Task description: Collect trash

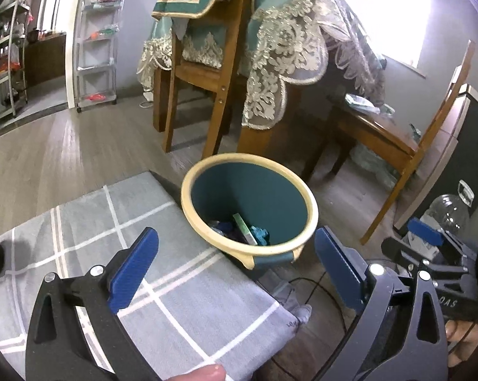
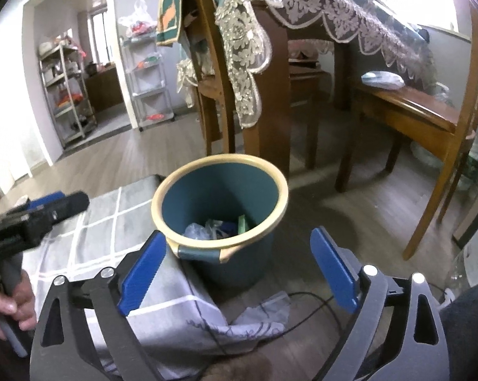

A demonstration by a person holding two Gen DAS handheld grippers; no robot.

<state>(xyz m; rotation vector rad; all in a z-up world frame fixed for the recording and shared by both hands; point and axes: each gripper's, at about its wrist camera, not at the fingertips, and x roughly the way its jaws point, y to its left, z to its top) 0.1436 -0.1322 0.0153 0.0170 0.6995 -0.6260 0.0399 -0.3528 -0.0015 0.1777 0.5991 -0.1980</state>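
From the left wrist, the left gripper (image 1: 235, 266) hangs with jaws spread wide and empty above a grey checked cover (image 1: 137, 254). The bin (image 1: 248, 203) stands on the floor just beside it, with trash (image 1: 239, 227) in its bottom.

From the right wrist, the right gripper (image 2: 239, 270) is likewise released, nothing between its jaws, the bin (image 2: 220, 203) straight ahead. A cable (image 2: 312, 314) trails near the bin's base; a careless reach could snag it or tip the bin.
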